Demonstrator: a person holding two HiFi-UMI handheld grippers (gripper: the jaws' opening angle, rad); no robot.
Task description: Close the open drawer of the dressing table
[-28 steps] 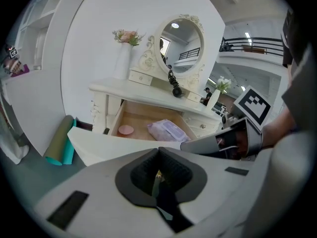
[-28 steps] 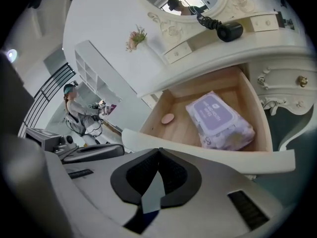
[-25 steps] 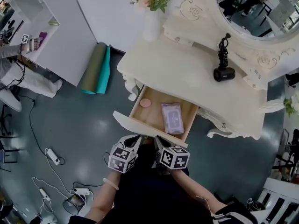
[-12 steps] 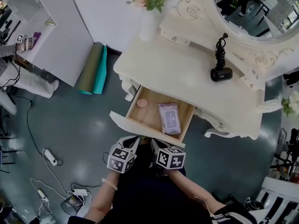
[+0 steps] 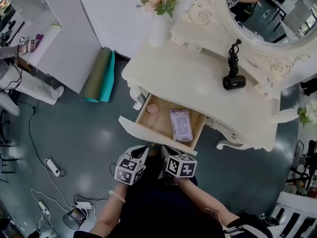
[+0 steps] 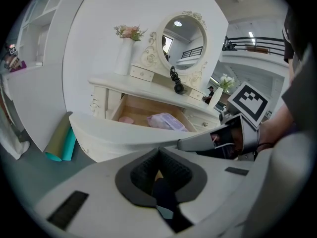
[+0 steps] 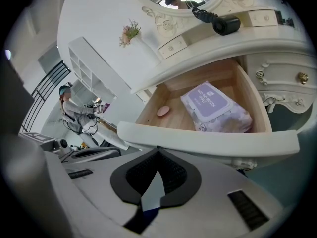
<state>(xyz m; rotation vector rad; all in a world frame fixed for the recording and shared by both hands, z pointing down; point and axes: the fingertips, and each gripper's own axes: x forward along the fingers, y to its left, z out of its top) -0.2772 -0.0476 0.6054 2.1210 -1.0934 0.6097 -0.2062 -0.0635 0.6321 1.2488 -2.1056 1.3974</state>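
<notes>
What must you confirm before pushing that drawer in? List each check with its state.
1. The drawer is open and needs closing: ok, it stands pulled out of the dressing table.
2. Contents are inside the walls: ok, the wipes pack and the pink disc lie flat on the drawer floor, with nothing over the rim.
3. The left gripper is free to push: ok, jaws together, nothing between them.
4. The right gripper is free to push: ok, jaws together, nothing between them.
5. Tips are touching the drawer front: cannot tell; both sit right at it.
</notes>
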